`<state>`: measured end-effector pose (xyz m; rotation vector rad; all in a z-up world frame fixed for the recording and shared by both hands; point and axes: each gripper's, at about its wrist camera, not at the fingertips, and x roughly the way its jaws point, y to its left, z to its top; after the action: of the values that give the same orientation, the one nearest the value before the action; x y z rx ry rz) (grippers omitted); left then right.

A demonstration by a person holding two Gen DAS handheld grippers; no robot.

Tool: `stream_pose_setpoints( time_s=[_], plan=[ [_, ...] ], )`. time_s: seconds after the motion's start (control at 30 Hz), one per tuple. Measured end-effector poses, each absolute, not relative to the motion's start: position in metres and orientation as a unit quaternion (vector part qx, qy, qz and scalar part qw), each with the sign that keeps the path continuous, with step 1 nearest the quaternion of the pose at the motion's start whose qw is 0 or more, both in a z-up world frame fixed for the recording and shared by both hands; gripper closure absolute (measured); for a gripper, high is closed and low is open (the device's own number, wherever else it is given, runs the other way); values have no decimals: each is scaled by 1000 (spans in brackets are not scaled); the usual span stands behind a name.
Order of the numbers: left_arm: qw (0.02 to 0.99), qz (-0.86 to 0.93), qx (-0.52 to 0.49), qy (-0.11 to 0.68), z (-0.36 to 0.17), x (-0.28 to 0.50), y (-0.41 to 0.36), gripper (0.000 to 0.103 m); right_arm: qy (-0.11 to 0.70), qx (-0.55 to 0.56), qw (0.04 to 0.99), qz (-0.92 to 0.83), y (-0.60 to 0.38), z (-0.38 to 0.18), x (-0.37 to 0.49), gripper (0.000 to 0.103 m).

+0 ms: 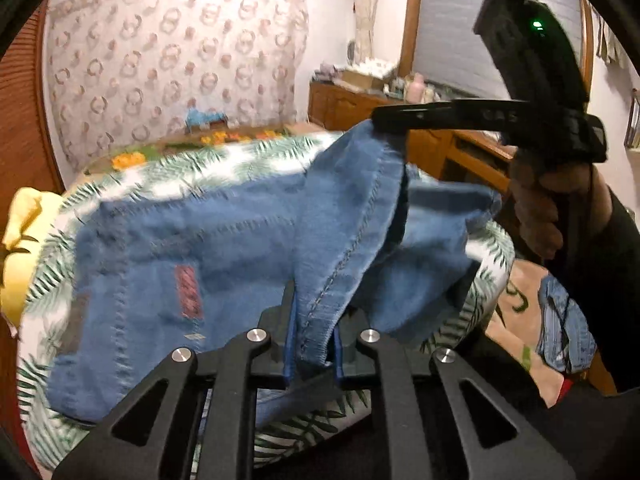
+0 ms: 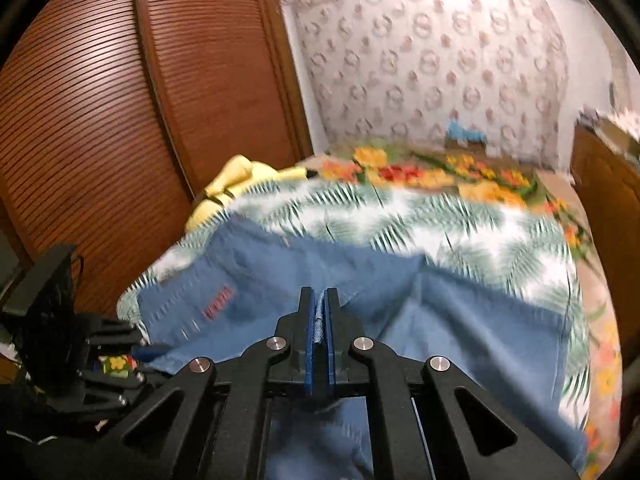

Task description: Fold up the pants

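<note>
So we've got the pants point(image 1: 192, 248) spread across the bed point(image 1: 248, 156), blue denim with a red patch showing on the far-left part. Most of the fabric lies flat on the leafy cover, but the near-right portion is lifted off it.

Left gripper point(image 1: 312, 344) is clamped on a stitched hem or edge right at the near side; you can see the seam running up out of the pinch. Right gripper point(image 2: 319, 328) is closed tight on a bit of denim too, pads nearly together with just the cloth between them. From the left camera you can see it further right and higher, holding a corner up in the air so the cloth hangs in a loose tent between the two grips.

Our read: we're mid-fold, both corners of one end picked up and about to be carried over the rest. Can't tell for sure whether it's the leg cuffs or the waist we're holding, everything's pretty blurry.

Next move, as we see it, calls for taking both grips toward the far side together, keeping the edge taut between them so it doesn't sag or bunch, then laying it down lined up with the far edge before letting go. The right side sits higher than the left at the moment, so levelling them first would probably help. There's a yellow cloth point(image 2: 228, 184) at the far left, well apart, not in the way.
</note>
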<state>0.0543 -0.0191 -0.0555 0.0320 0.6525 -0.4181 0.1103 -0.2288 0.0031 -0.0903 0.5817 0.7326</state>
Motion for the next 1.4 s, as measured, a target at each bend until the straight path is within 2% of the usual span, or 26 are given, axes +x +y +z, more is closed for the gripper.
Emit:
stream_pose_setpoints(
  time_s=[0.33,0.73,0.93,1.0,1.03,1.13,1.2,1.3,1.37,1.4],
  plan=[
    [951,-145,-8,272,-20,49,43,88,247,-78,883,392,-162,37,124,99],
    [944,-90,-57,312,-54,56,97,88,271,-132,863,405,-73,28,160,99],
    [940,-74,-72,325,-68,54,116,84,300,-146,851,404,-41,12,181,99],
    [940,-67,-71,326,-68,53,121,82,304,-150,848,406,-29,10,186,99],
    [941,-63,-70,326,-69,52,123,77,306,-152,846,408,-24,9,188,99],
    [943,-51,-74,322,-69,52,132,52,311,-156,843,410,-7,8,193,99],
    [944,-38,-74,321,-69,52,136,42,317,-155,841,410,-1,6,197,99],
    [944,-34,-79,318,-69,52,141,41,332,-153,843,393,2,4,200,99],
    [945,-31,-79,315,-68,53,141,41,329,-156,849,383,2,8,199,95],
    [946,-31,-79,313,-67,52,141,41,326,-155,852,379,1,11,198,87]
  ],
)
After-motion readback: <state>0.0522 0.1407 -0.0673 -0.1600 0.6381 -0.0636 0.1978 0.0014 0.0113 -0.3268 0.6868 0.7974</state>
